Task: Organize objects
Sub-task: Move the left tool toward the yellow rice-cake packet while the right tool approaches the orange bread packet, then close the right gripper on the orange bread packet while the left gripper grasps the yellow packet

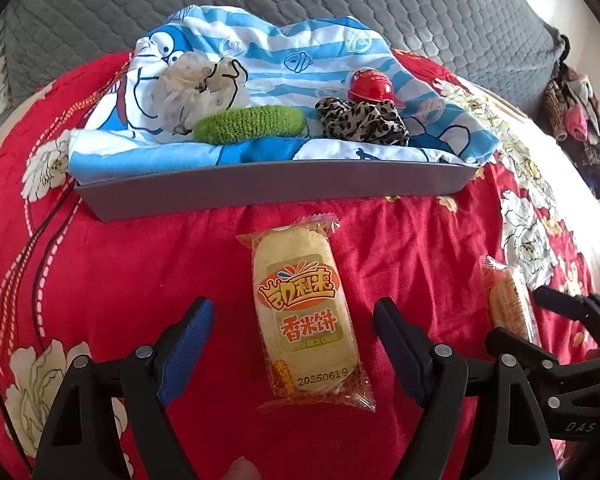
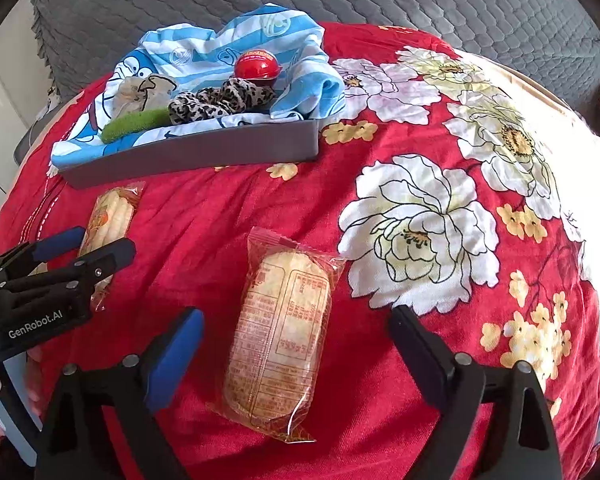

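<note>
Two rice-cracker packets (image 1: pixel 306 316) (untouched) — between open jaws.

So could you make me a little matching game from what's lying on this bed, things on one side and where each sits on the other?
Things:
1. red ball-shaped container
2. green knitted piece
3. rice cracker packet, label side up
4. rice cracker packet, printed back up

Places:
A. between the left gripper's open fingers
B. behind the leopard-print scrunchie
C. between the right gripper's open fingers
D. beside the white mesh puff

Pairs: 1-B, 2-D, 3-A, 4-C
</note>
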{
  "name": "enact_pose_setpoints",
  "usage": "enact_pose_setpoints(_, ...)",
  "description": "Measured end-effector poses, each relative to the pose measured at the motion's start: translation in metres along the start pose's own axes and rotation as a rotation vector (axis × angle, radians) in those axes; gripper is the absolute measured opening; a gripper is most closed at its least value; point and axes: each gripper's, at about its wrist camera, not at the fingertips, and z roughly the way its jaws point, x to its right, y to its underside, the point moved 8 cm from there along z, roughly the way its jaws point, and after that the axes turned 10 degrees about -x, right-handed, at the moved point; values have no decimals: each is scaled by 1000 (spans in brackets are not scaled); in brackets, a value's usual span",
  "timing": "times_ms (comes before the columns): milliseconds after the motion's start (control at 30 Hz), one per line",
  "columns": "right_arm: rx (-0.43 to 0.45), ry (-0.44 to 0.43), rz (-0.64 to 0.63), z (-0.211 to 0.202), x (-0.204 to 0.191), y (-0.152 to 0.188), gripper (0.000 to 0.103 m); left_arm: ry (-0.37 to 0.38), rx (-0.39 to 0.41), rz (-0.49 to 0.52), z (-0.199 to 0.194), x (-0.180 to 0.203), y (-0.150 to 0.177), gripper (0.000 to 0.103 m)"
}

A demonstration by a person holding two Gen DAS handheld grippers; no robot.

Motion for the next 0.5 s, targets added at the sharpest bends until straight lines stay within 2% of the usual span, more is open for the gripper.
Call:
enact_pose_setpoints(133,-4,-7,-2,1,-1,1,84,11,10,-1,-1,0,0,82)
enact_pose_setpoints(300,-7,-16,0,1,-1,2,75,12,17,23,-3,4,0,64)
enact_pose_setpoints(500,-19,-40,-3,1,-3,4,62,24,1,31,-2,6,3,52)
